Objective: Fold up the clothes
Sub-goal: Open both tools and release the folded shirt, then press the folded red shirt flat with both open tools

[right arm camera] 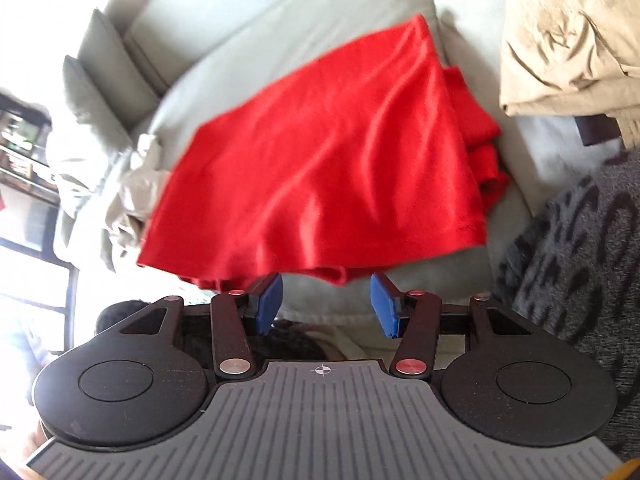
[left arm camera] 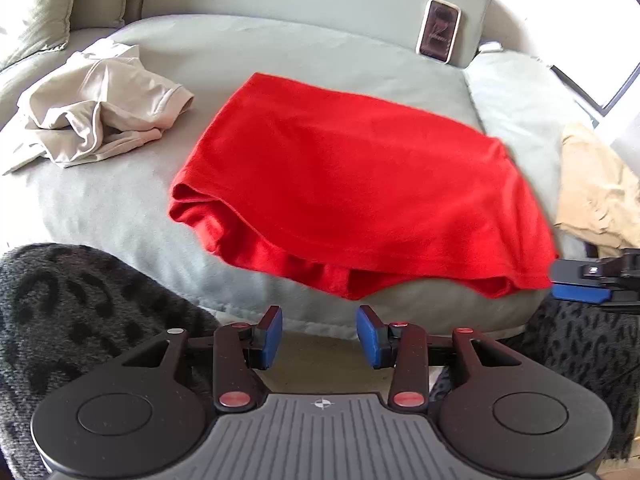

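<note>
The red garment (left arm camera: 352, 184) lies folded on the grey sofa cushion (left arm camera: 112, 208), its long axis slanting from far left to near right, loose layered edges toward the cushion's front. Both hand-held grippers hover just off that front edge — left (left arm camera: 319, 336) and right (right arm camera: 325, 306) — fingers spread apart, gripping nothing. A crumpled beige garment (left arm camera: 100, 104) sits well left.

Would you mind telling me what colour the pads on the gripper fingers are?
Blue pads on black arms, clearest in the left wrist view.
</note>
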Demonstrator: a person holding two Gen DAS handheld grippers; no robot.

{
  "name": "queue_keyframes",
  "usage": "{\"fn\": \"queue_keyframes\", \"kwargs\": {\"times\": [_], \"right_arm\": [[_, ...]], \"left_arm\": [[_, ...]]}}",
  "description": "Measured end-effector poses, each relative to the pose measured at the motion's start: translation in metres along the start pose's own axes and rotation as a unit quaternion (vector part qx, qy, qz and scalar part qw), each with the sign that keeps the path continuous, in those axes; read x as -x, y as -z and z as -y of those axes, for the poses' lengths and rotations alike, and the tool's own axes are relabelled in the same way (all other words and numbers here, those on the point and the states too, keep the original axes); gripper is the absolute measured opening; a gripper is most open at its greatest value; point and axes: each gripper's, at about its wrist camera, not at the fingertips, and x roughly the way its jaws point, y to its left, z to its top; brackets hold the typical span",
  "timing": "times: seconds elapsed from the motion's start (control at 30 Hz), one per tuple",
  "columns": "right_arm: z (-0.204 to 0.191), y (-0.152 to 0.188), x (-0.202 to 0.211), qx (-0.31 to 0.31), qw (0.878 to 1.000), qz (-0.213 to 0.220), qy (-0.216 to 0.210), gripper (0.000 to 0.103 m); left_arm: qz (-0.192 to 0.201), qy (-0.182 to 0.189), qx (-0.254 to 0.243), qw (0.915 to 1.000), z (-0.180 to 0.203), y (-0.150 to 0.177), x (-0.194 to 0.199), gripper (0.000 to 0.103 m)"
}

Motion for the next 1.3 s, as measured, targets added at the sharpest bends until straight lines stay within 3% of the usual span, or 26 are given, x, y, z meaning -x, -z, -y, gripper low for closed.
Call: {"fn": "queue_keyframes", "kwargs": {"times": [0.07,0.2,0.3,0.4,0.5,0.57,0.67,0.73,0.83,0.93,1.1,1.2,1.3], "right_arm": [[-0.001,0.000,-0.002,0.008,1.000,0.016,0.023,0.051],[0.001,-0.010,-0.001,0.031,0.992,0.074,0.096,0.033],[0.003,-0.026,-0.011,0.029,0.992,0.071,0.096,0.028],[-0.015,-0.034,-0.031,0.093,0.986,0.072,0.119,0.028],[-0.034,-0.031,-0.053,0.167,0.973,0.068,0.142,0.030],[-0.035,-0.023,-0.065,0.196,0.966,0.049,0.159,0.030],[-0.029,-0.015,-0.064,0.210,0.959,0.042,0.184,0.029],[-0.022,-0.015,-0.059,0.189,0.960,0.020,0.204,0.030],[-0.010,-0.018,-0.047,0.143,0.966,-0.009,0.215,0.035],[-0.002,-0.018,-0.033,0.102,0.974,-0.011,0.202,0.039],[-0.001,-0.027,-0.007,0.083,0.983,0.052,0.155,0.049],[-0.005,-0.041,-0.008,0.091,0.982,0.080,0.144,0.048],[-0.012,-0.054,-0.018,0.112,0.978,0.095,0.145,0.048]], "left_arm": [[0.005,0.004,0.000,1.0000,0.001,-0.006,-0.003,0.039],[0.022,0.010,-0.011,0.9997,0.011,-0.026,-0.020,0.039],[0.039,0.013,-0.034,0.9985,0.031,-0.049,-0.039,0.037],[0.053,0.039,-0.077,0.9949,0.065,-0.064,-0.056,0.036],[0.076,0.072,-0.150,0.9831,0.101,-0.055,-0.072,0.035],[0.066,0.075,-0.192,0.9762,0.117,-0.042,-0.087,0.018],[0.062,0.050,-0.234,0.9689,0.129,-0.022,-0.090,0.022],[0.034,0.048,-0.250,0.9665,0.132,-0.019,-0.083,0.022],[-0.003,0.055,-0.229,0.9719,0.123,-0.019,-0.073,0.025],[0.010,0.055,-0.208,0.9765,0.115,-0.019,-0.057,0.026],[0.054,0.080,-0.184,0.9783,0.112,-0.032,-0.041,0.032],[0.049,0.082,-0.174,0.9800,0.121,-0.043,-0.055,0.032],[0.017,0.077,-0.120,0.9896,0.127,-0.052,-0.077,0.032]]}}
